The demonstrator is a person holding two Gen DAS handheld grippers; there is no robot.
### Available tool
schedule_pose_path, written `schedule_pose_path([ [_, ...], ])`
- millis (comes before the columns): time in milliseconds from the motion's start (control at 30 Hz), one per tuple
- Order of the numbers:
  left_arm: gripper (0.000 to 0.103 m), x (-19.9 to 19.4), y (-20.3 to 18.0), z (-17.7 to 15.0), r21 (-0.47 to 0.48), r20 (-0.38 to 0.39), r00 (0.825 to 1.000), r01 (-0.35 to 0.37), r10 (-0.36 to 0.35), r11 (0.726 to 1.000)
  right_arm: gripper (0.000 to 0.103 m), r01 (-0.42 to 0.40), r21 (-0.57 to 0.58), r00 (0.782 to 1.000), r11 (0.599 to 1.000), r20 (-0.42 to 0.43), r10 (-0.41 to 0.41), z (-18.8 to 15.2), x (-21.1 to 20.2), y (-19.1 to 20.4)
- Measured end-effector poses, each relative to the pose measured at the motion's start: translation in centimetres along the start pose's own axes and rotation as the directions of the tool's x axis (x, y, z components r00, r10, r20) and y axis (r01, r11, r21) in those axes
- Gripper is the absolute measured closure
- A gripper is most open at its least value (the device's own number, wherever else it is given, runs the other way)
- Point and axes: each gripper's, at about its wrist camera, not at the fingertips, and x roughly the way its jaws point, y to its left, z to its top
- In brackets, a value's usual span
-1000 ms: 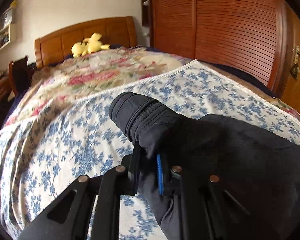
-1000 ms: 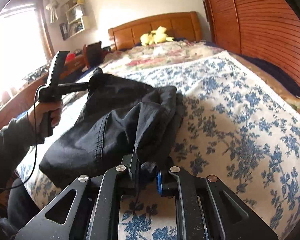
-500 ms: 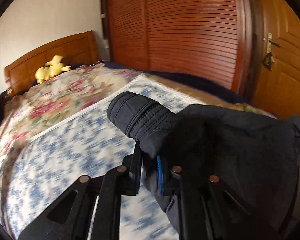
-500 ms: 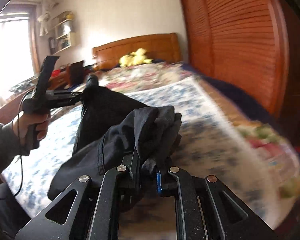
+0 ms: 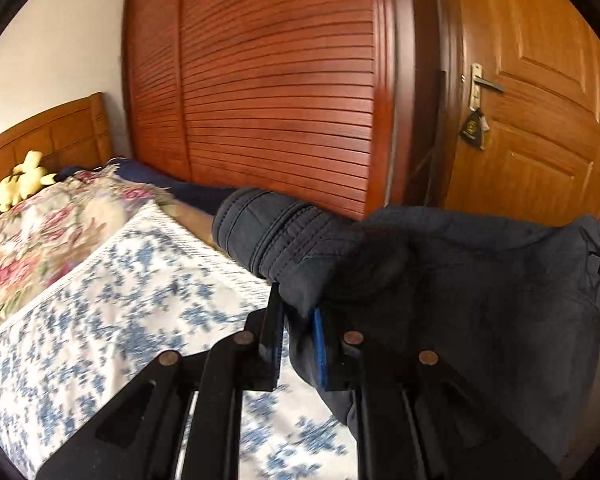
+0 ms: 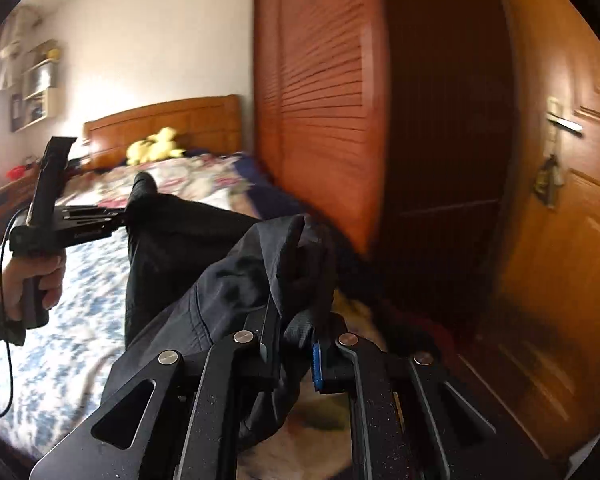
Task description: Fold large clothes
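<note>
A dark navy jacket (image 5: 480,280) hangs in the air between both grippers, above the bed. My left gripper (image 5: 298,340) is shut on the cloth just behind its ribbed cuff (image 5: 268,232), which sticks up past the fingers. My right gripper (image 6: 296,344) is shut on a bunched fold of the same jacket (image 6: 220,280). In the right wrist view the left gripper (image 6: 124,216) shows at the left, held by a hand (image 6: 32,280), with the jacket stretched from it toward me.
The bed has a blue-flowered white sheet (image 5: 100,320) and a rose-patterned quilt (image 5: 40,232). A yellow plush toy (image 5: 20,184) lies by the wooden headboard (image 5: 52,136). A slatted wooden wardrobe (image 5: 280,80) and a door (image 5: 540,100) stand to the right.
Both grippers have swung to the right and a little up, carrying the jacket off the middle of the bed toward the wardrobe and door. Both grips on the cloth are unchanged.
</note>
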Motion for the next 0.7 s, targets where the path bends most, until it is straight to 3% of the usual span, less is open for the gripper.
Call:
schedule_pose_path([
  [200, 0.09, 1.4, -0.7, -0.6, 0.024, -0.062, 0.997, -0.036, 0.037, 0.999, 0.093, 0.058, 0.058, 0.996, 0.997, -0.067, -0.054, -3.5, 0.8, -2.3],
  [267, 0.089, 0.8, -0.3, -1.2, 0.019, -0.067, 0.997, -0.033, 0.034, 0.999, 0.089, 0.079, 0.084, 0.994, 0.993, -0.084, -0.072, -3.9, 1.0, -3.0],
  [300, 0.088, 0.3, 0.0, -1.4, 0.014, -0.062, 0.998, -0.031, 0.031, 0.999, 0.085, 0.093, 0.091, 0.992, 0.991, -0.091, -0.085, -3.9, 0.9, -3.2],
  [367, 0.088, -0.7, 0.1, -1.8, 0.018, -0.048, 0.999, -0.022, 0.023, 1.0, 0.063, 0.136, 0.103, 0.988, 0.985, -0.086, -0.128, -3.7, 0.4, -3.7],
  [467, 0.078, -2.5, 0.1, -2.3, 0.034, -0.038, 0.999, -0.002, 0.003, 0.999, 0.048, 0.151, 0.103, 0.988, 0.983, -0.055, -0.146, -2.5, -0.6, -3.7],
  [700, 0.064, -8.2, 0.4, -4.2, 0.006, 0.005, 0.998, 0.064, -0.064, 0.998, 0.048, 0.129, 0.01, 0.992, 0.992, -0.009, -0.129, -0.4, -1.2, -0.9],
])
